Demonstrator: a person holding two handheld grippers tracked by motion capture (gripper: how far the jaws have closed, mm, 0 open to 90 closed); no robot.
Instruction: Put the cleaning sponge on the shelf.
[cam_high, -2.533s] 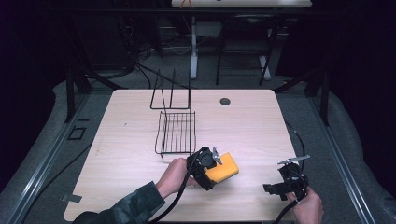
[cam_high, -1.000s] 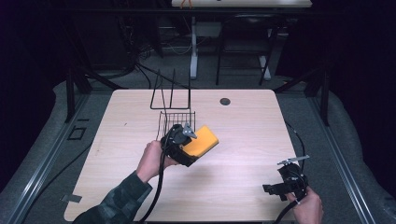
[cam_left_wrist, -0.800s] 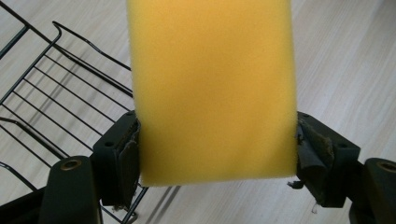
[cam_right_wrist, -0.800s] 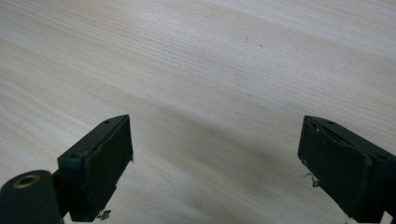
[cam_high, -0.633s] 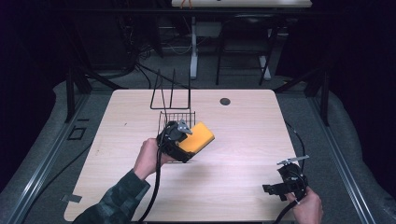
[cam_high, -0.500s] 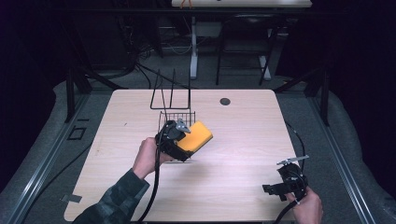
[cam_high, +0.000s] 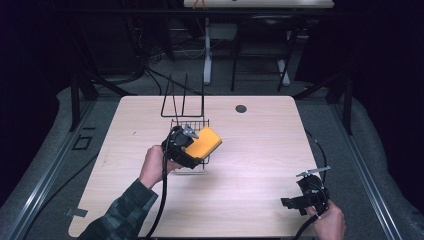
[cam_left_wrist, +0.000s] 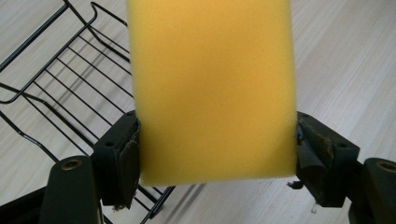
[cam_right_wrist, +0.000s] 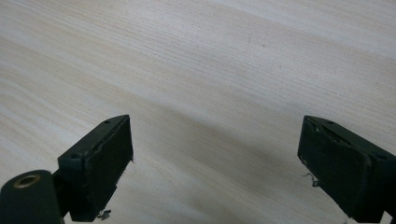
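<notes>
Clearly the left gripper (cam_left_wrist: 217, 140) has its jaws clamped on the yellow sponge (cam_left_wrist: 212, 88) over the wire rack (cam_high: 192, 131): soft, light, best pinched across its narrow sides. The right gripper (cam_right_wrist: 217, 163) gapes wide above the worktop (cam_high: 260, 150).

Left claw (cam_high: 192, 145) clamped (raised); right claw (cam_high: 295, 204) gaping wide.

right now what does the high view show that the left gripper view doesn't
High view alone: the whole table, the right gripper open at its near right corner, and the rack's tall upright loops.

Left gripper view alone: the black fingers pressing the sponge's two side edges.

Both: the yellow sponge held by the left gripper above the black wire rack.
</notes>
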